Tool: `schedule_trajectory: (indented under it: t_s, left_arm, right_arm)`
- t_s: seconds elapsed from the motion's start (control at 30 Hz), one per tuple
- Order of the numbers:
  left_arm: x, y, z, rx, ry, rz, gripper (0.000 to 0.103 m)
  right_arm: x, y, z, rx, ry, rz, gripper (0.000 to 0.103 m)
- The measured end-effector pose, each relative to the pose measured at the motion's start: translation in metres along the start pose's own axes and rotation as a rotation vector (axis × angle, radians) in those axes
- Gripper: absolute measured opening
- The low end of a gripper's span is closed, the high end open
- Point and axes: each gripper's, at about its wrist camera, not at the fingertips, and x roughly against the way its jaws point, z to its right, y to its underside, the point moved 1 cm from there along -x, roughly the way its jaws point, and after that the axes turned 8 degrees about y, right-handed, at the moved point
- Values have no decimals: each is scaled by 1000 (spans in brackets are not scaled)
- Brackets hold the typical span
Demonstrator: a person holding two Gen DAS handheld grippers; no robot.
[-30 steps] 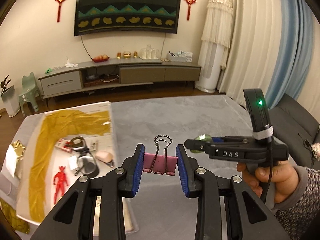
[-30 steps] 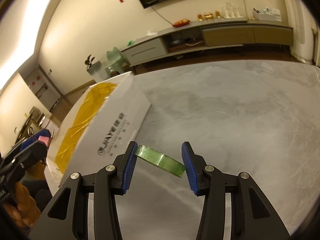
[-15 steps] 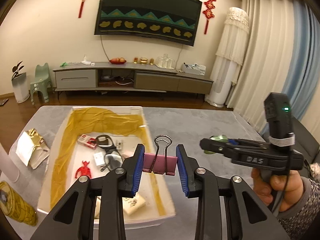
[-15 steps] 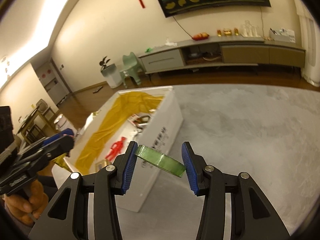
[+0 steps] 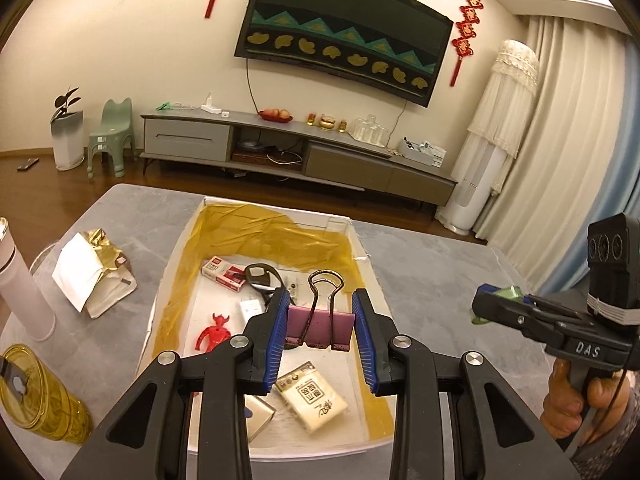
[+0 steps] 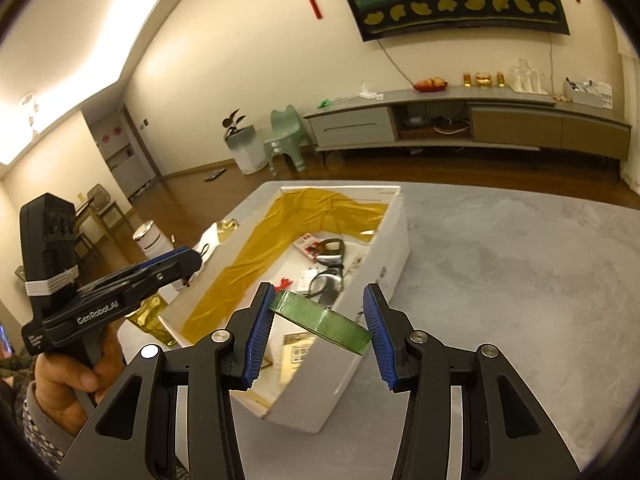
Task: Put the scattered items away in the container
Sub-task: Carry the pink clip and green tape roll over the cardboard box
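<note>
Left gripper (image 5: pixel 321 328): clamped on pink binder clip (image 5: pixel 320 327), wire handles up, centre of the left wrist view.
Right gripper (image 6: pixel 320 322): grasping green tape roll (image 6: pixel 320 317), tilted between blue pads, low centre of the right wrist view.
Change: a second ago box at left edge of the left view, seen slantwise; now white box (image 5: pixel 362 250) sits straight under the clip. Right view likewise, box interior open below and behind the tape.
Meaning: both carries about done; likely next is release, clip first, since already above the box floor. Tape over the near wall, edging in.
Box contents: red figurine (image 5: pixel 214 332), red-white small carton (image 5: pixel 224 273), black strap thing, tan packet (image 5: pixel 312 396), yellow film lining the walls.
Left on surface: crumpled gold-white wrapper (image 5: pixel 94 270), white bottle (image 5: pixel 24 284), amber jar (image 5: pixel 38 394), all left side of the left view, outside the box.
Surface: grey marbled tabletop (image 6: pixel 520 280), matte, bare right of the box.
Room: living room, dark wall hanging top centre, red knot ornaments, long grey TV cabinet (image 5: pixel 288 152), green child chair, curtains far right, wood floor.
</note>
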Motion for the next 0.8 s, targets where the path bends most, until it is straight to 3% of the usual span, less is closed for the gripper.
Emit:
schedule_trajectory:
  t_s: [0.53,0.8]
  left_arm:
    - [-27,3,-27,46,18,-57,34]
    - [-42,0,-33,47,16,-98,34]
  right_arm:
    - [-27,-16,-37,16,-76,-75,48]
    - [-72,-41,-43,62,-55,-157,48]
